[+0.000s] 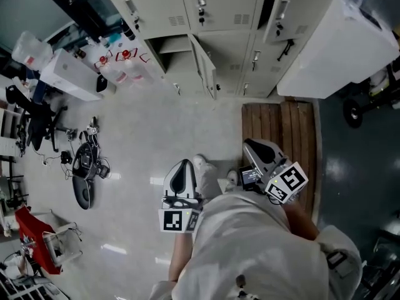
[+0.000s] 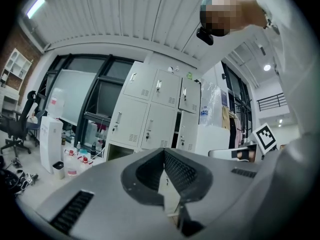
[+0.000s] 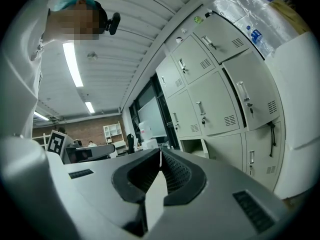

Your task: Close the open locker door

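The bank of beige lockers runs along the top of the head view. One lower door stands swung out toward me, beside its open compartment. Both grippers are held near my body, well short of the lockers. My left gripper points at them with jaws shut and empty. My right gripper is likewise shut on nothing. In the left gripper view the jaws meet, with the open compartment behind them. The right gripper shows the same compartment from the other side.
A wooden pallet lies on the floor before the right-hand lockers, next to a large white box. Red-capped bottles stand left of the open locker. Cables and a dark device litter the floor at left, near an office chair.
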A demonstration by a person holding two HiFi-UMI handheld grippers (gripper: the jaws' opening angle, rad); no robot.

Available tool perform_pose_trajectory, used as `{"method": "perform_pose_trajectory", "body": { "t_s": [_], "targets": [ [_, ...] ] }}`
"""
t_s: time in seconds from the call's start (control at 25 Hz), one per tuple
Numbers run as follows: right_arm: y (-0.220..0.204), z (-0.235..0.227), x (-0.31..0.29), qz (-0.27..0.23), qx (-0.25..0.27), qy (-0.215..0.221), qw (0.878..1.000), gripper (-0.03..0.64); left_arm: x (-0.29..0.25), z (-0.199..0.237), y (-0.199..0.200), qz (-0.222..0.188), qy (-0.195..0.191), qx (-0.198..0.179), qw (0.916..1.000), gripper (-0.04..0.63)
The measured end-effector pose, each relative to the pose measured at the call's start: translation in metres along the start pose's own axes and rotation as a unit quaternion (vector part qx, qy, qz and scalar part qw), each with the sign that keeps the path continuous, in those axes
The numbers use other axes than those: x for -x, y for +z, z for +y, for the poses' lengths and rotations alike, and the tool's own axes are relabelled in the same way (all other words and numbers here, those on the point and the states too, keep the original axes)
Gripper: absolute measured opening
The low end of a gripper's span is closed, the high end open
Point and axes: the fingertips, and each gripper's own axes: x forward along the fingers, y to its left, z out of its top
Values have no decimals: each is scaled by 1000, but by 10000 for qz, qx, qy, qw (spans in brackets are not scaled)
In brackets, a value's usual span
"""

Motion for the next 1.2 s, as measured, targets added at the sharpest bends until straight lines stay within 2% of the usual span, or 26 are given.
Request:
{"method": "perform_pose_trajectory", "body": {
  "t_s": [0.24,0.56,0.84,1.0,1.2],
  "targets": [
    [3,-16,-39,139,31,-230,9996,28,-41,33,-4,73,-245,135,9996,8],
    [27,-40,-123,184,236,-488,9984,28,-116,92,11,79,-691,193,9974,8],
    [34,-60,-162,112,-71,-797,9967,28,-163,125,27,57,-1112,119,9937,8],
    [25,-71,-170,236,-81,-895,9957,28,-180,137,24,128,-1169,139,9930,8],
    [14,-92,-178,518,86,-682,9963,28,-197,136,14,228,-1106,164,9935,8]
  ]
}}
